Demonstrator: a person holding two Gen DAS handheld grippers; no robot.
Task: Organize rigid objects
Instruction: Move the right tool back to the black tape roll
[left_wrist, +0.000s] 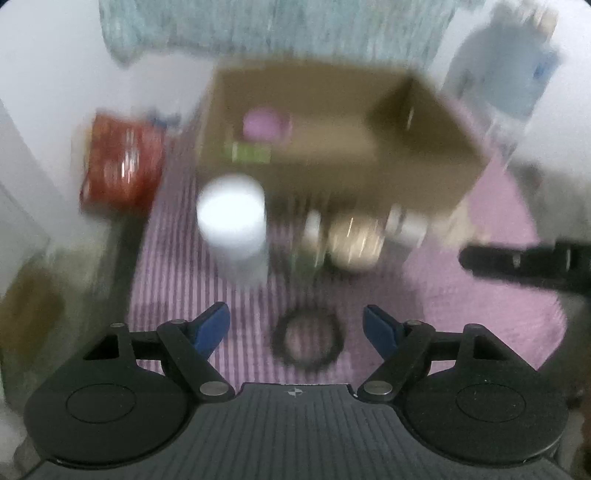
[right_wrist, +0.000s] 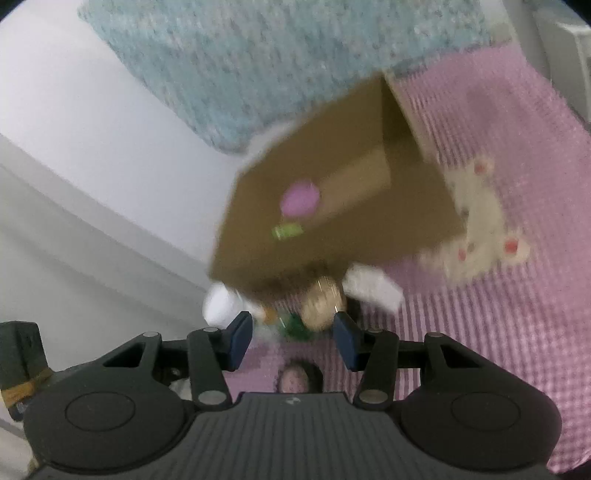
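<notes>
1. Rigid objects lie on a pink mat (left_wrist: 480, 229); both views are blurred, so fine detail is uncertain.
2. A brown cardboard box (left_wrist: 424, 147) sits toward the mat's far edge, open on top. Inside it I can make out a pink round item (left_wrist: 264, 123) and something green (left_wrist: 251, 152) next to it; nothing else shows in the box.
3. Still outside, along the box's near wall: a white cylindrical container (left_wrist: 232, 221), a gold-coloured round object (left_wrist: 354, 240), a greenish item (left_wrist: 308, 258) between them, and a white item (left_wrist: 406, 225) on the far side of the gold one. A dark ring (left_wrist: 306, 341) lies nearer the mat's near edge. A red packet (left_wrist: 122, 170) sits off the mat's left edge.
4. The task looks early: two things boxed, several left.
5. The left tool (left_wrist: 297, 325) stands wide and empty above the ring.
6. The right tool (right_wrist: 293, 332) is partly spread, nothing gripped, aimed toward the gold object.
</notes>
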